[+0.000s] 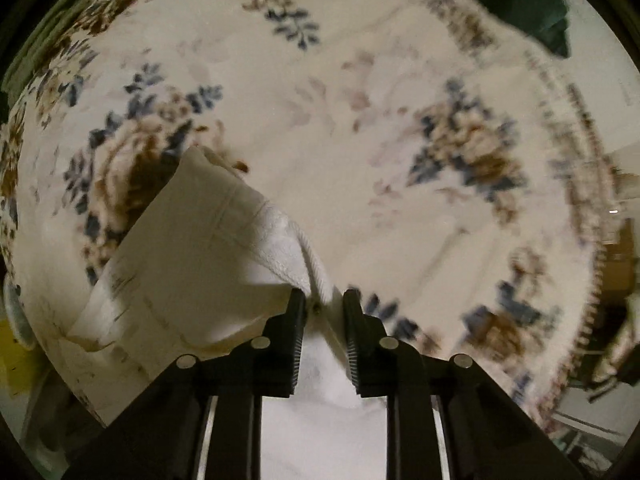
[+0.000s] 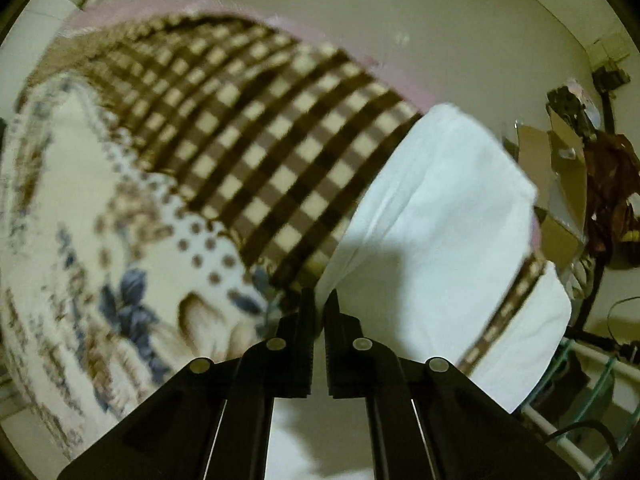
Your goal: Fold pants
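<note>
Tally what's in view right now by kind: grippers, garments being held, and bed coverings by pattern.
Grippers: 2, left gripper and right gripper, each clamped on cloth
White pants: 1
Floral blanket: 1
Brown checked blanket: 1
Dark green cloth: 1, at the far edge
Total: 6

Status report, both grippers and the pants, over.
Left gripper clamps white pants. Right gripper shut on same pants, lifted above floral blanket. Nothing in the way.

My right gripper [image 2: 320, 300] pinches the edge of white pants [image 2: 440, 216], which hang over a brown checked blanket [image 2: 256, 136].
</note>
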`<state>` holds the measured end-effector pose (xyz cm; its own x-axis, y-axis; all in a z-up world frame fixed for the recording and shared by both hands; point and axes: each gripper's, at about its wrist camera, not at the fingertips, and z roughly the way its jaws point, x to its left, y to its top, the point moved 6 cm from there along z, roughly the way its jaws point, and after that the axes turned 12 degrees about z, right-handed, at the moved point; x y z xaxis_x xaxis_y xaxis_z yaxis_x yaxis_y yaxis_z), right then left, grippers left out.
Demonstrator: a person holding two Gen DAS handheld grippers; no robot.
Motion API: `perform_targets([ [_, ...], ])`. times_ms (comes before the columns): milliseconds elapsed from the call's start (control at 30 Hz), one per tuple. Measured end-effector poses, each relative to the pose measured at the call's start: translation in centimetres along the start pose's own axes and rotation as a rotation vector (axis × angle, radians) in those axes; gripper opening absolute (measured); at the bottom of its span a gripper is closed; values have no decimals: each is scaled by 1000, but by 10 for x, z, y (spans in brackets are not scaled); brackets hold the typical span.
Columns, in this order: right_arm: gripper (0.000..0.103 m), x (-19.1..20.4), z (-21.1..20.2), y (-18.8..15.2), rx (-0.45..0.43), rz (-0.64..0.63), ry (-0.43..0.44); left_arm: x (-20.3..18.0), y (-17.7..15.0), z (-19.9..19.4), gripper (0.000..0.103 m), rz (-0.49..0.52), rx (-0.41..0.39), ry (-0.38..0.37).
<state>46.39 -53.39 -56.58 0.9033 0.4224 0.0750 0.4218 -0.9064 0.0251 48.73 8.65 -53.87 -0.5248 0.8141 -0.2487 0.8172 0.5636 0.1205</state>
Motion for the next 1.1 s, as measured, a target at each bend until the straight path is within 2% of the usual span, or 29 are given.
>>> perform_targets([
  [133,4,-32,-60,-26,-53,-6,97,13,-51,-49,16,30,-58,-83],
  [233,4,-74,-103,-45,-74,8,167,34,-80,-81,16,24,-78,-149],
  [367,4,-143,-130,-87,-123,-10,159,74,-136,-99,16,41,-59,-175],
  [500,4,-209,-117,-125,-125,16,100,120,-187,-79,16,24,16,-149],
  [667,4,-263,-81,-150,-119,28,16,164,-237,-30,16,60,98,-63],
  [800,4,-289,-46,-163,-102,22,-24,190,-267,9,16,42,173,-24],
  [833,4,-290,-37,-165,-96,26,-28,196,-272,15,4,46,180,-16],
  [967,4,-300,-3,-169,-50,14,-39,201,-278,32,6,63,201,-2],
  [1033,13,-311,12,-167,-1,25,-19,196,-277,29,8,88,193,16],
  [1100,48,-325,24,-165,61,51,6,188,-277,23,8,122,184,37],
])
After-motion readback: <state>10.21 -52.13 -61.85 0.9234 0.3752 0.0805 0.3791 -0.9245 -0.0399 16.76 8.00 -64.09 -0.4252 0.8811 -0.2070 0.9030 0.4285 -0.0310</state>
